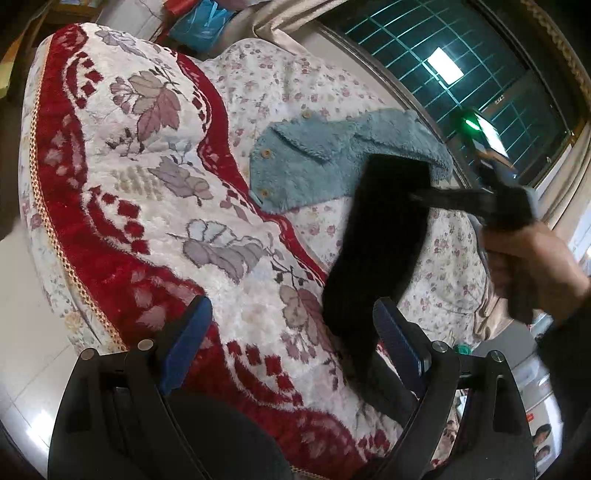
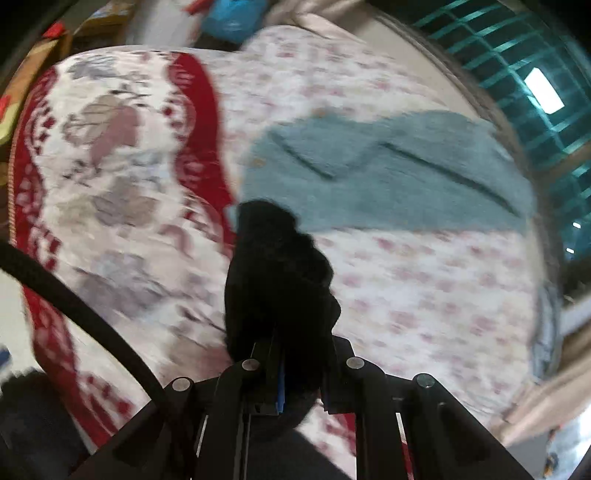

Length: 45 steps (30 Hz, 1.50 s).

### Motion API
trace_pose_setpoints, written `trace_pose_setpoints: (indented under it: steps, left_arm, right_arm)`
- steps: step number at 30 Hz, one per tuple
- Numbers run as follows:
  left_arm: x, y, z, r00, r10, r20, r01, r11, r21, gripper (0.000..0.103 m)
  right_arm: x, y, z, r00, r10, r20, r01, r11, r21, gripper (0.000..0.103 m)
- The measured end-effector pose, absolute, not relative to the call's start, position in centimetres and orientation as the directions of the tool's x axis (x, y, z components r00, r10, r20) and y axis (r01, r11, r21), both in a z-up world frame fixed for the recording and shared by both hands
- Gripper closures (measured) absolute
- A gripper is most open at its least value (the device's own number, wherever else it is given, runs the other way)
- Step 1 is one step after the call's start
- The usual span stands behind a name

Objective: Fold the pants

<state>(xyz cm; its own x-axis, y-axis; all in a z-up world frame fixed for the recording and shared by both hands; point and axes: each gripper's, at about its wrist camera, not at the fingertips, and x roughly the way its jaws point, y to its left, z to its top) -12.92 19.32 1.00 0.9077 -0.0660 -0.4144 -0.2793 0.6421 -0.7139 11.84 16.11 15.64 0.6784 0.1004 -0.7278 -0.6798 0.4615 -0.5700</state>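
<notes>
Pants (image 1: pixel 373 240): black, hanging above the bed (image 1: pixel 147 184), clamped at the top in my right gripper (image 2: pixel 295 365).
Long axis: runs down toward my left gripper (image 1: pixel 291 347).
Left gripper: spread wide, empty, pants hem just beside its right finger.
Nearer free arm: I judge the left.

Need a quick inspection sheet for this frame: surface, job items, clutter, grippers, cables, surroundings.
Surface: bed with a red and white floral blanket over a pink-flowered sheet.
Job's things: black pants, lifted off the bed and hanging, lower end trailing on the blanket.
Clutter: teal fleece garment with buttons, lying flat on the sheet behind the pants.
Grippers: right gripper shut on the pants; left gripper open, pants hanging by its right finger, not clamped.
Cables: one black cable crossing the lower left of the right wrist view.
Surroundings: window with grille, blue plastic bag beyond the bed, pale floor.
</notes>
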Motion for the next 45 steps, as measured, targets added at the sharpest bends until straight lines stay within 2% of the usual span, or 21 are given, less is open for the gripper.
trace_pose_setpoints:
  steps: [4,6,7,9,11,13,17,21,24,27,29,30,33,34,36,38,40,45]
  left_arm:
    - [-13.0,19.8,0.7,0.906,-0.069,-0.418,-0.287,0.625,-0.726,0.014]
    - [-13.1,20.0,0.5,0.905,-0.068,-0.419,-0.293,0.613,-0.733,0.014]
    - [-13.2,20.1,0.5,0.905,-0.066,-0.419,-0.298,0.606,-0.738,0.014]
    - [-13.3,20.3,0.4,0.906,-0.064,-0.42,-0.303,0.594,-0.745,0.014]
    - [-13.7,20.6,0.2,0.908,-0.045,-0.416,-0.317,0.575,-0.754,0.014]
    - [-14.1,21.0,0.1,0.913,-0.03,-0.407,-0.324,0.553,-0.768,0.014]
    - [-14.2,21.3,-0.2,0.914,-0.021,-0.405,-0.336,0.522,-0.784,0.014]
    - [-13.5,21.6,-0.6,0.917,-0.06,-0.394,-0.317,0.491,-0.812,0.014]
    - [-10.9,22.5,-0.8,0.907,-0.199,-0.371,-0.256,0.438,-0.862,0.014]
    - [-6.2,22.9,-0.7,0.867,-0.408,-0.287,-0.141,0.35,-0.926,0.014]
    - [-3.2,22.7,-1.3,0.828,-0.523,-0.2,-0.088,0.231,-0.969,0.014]
    - [-2.4,22.6,-1.6,0.811,-0.555,-0.186,-0.084,0.204,-0.975,0.014]
    - [-1.0,22.2,-2.6,0.793,-0.554,-0.253,-0.153,0.221,-0.963,0.014]
    - [-0.8,22.1,-2.8,0.789,-0.55,-0.272,-0.167,0.234,-0.958,0.014]
    - [-0.4,22.0,-3.3,0.775,-0.559,-0.295,-0.197,0.23,-0.953,0.014]
    - [-0.5,22.0,-4.0,0.768,-0.552,-0.323,-0.241,0.218,-0.946,0.014]
    - [-0.6,22.0,-4.7,0.759,-0.572,-0.311,-0.247,0.189,-0.95,0.014]
    - [0.5,22.6,-6.1,0.745,-0.562,-0.361,-0.323,0.169,-0.931,0.014]
  right_arm:
    - [9.7,22.6,10.3,0.629,0.141,-0.765,-0.732,0.438,-0.522,0.089]
    - [8.8,25.3,6.7,0.572,0.121,-0.811,-0.775,0.401,-0.488,0.082]
    - [8.0,26.4,4.3,0.502,0.108,-0.858,-0.824,0.361,-0.437,0.062]
    - [6.2,28.0,1.3,0.406,0.112,-0.907,-0.887,0.285,-0.362,0.038]
    - [4.6,28.3,0.5,0.385,0.128,-0.914,-0.911,0.214,-0.353,0.037]
    - [4.9,27.3,2.0,0.357,0.185,-0.915,-0.923,0.22,-0.316,0.037]
    - [9.2,20.8,8.0,0.394,0.296,-0.87,-0.867,0.433,-0.245,0.037]
    - [13.8,7.5,11.4,0.487,0.324,-0.811,-0.715,0.681,-0.157,0.037]
    - [15.1,-4.7,10.9,0.546,0.302,-0.782,-0.548,0.835,-0.06,0.037]
    - [14.0,-16.5,8.3,0.554,0.374,-0.744,-0.38,0.909,0.174,0.037]
    - [12.2,-23.1,5.7,0.601,0.414,-0.684,-0.218,0.908,0.357,0.037]
    - [10.8,-26.1,4.1,0.635,0.427,-0.645,-0.146,0.885,0.442,0.037]
    - [8.8,-29.8,1.8,0.658,0.399,-0.639,-0.028,0.86,0.509,0.039]
    - [7.5,-30.5,1.9,0.712,0.394,-0.581,-0.042,0.85,0.525,0.039]
    - [6.6,-31.9,1.8,0.754,0.389,-0.529,-0.038,0.83,0.557,0.036]
    - [6.6,-32.4,1.5,0.747,0.421,-0.515,-0.043,0.803,0.595,0.036]
    - [6.6,-32.7,1.5,0.745,0.422,-0.516,-0.047,0.805,0.591,0.036]
    - [7.0,-32.2,1.6,0.743,0.434,-0.51,-0.087,0.818,0.569,0.036]
